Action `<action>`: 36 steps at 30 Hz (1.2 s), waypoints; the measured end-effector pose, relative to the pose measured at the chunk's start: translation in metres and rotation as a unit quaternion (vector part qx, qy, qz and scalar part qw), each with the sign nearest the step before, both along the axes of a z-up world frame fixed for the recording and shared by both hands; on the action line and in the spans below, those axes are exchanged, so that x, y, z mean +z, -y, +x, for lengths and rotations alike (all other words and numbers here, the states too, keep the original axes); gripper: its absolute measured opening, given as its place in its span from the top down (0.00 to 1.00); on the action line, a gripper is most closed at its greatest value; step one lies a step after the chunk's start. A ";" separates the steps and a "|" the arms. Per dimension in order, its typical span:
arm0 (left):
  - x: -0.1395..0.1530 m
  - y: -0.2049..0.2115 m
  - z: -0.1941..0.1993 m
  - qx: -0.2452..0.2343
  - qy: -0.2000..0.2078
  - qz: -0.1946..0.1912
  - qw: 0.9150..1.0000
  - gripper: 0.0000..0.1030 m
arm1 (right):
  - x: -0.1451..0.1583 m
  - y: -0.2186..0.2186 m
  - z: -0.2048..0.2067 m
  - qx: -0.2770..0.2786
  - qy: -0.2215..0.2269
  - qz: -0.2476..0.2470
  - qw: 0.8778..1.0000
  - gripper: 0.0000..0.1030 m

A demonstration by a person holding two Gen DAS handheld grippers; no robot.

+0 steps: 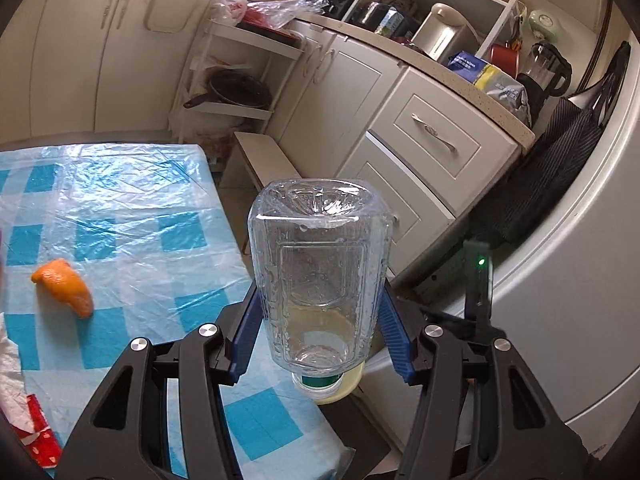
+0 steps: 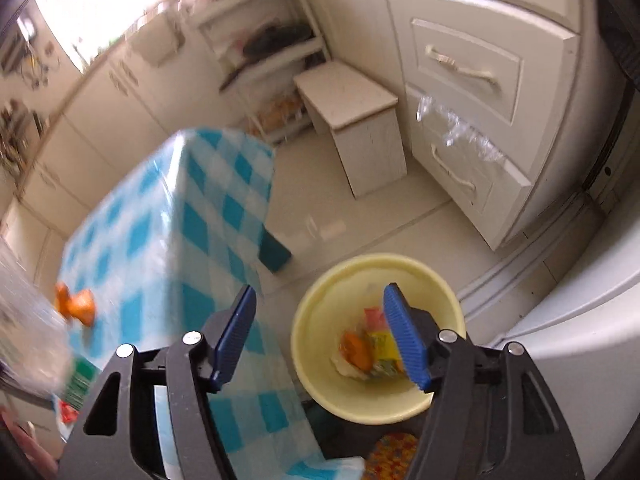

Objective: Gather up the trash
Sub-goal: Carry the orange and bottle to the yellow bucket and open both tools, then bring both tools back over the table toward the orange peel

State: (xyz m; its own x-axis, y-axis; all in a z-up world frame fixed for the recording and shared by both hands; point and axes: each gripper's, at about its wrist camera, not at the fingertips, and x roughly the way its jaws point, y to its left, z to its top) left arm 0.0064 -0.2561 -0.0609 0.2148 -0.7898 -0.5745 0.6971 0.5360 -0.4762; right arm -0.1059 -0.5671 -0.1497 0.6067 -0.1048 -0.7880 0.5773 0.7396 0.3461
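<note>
Disposal step, mid-carry: I have the left gripper (image 1: 320, 320) with its fingers clamped on an empty clear bottle (image 1: 320, 264), held off the counter (image 1: 120, 216) edge. The right gripper (image 2: 320, 336) hangs spread and empty over the yellow bin (image 2: 440, 280), which holds scraps. Orange peel (image 1: 64, 286) lies uncollected. Next, I judge: bring the bottle over the bin, then release.

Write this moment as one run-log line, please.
left gripper: shut on clear plastic bottle | right gripper: open, empty, above round yellow bin | orange peel: on table
</note>
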 end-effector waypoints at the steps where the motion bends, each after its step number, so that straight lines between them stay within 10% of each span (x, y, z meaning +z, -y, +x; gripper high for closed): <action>1: -0.003 0.008 -0.003 -0.003 -0.003 0.003 1.000 0.49 | 0.009 0.003 -0.006 -0.013 0.027 0.003 1.000 0.32; 9: -0.056 0.089 -0.028 -0.003 -0.046 0.037 0.998 0.49 | 0.073 0.020 -0.047 -0.105 0.180 -0.035 0.977 0.19; 19: -0.100 0.163 -0.037 -0.005 -0.083 0.094 0.992 0.28 | 0.093 0.041 -0.067 -0.157 0.226 -0.030 0.961 0.19; 30: -0.021 0.055 -0.025 0.074 0.093 0.142 0.983 0.07 | 0.104 0.006 -0.039 -0.112 0.231 -0.039 0.966 0.19; 36: -0.016 -0.026 0.000 0.140 0.108 0.163 0.971 0.07 | 0.106 -0.038 -0.007 -0.056 0.212 -0.055 0.974 0.18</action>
State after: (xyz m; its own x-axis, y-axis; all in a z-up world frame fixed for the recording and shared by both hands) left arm 0.0060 -0.2296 -0.0773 0.5378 -0.4660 -0.7026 0.5663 0.8170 -0.1084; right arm -0.1133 -0.5288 -0.0436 0.8553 -0.2595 -0.4484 0.4789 0.7262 0.4933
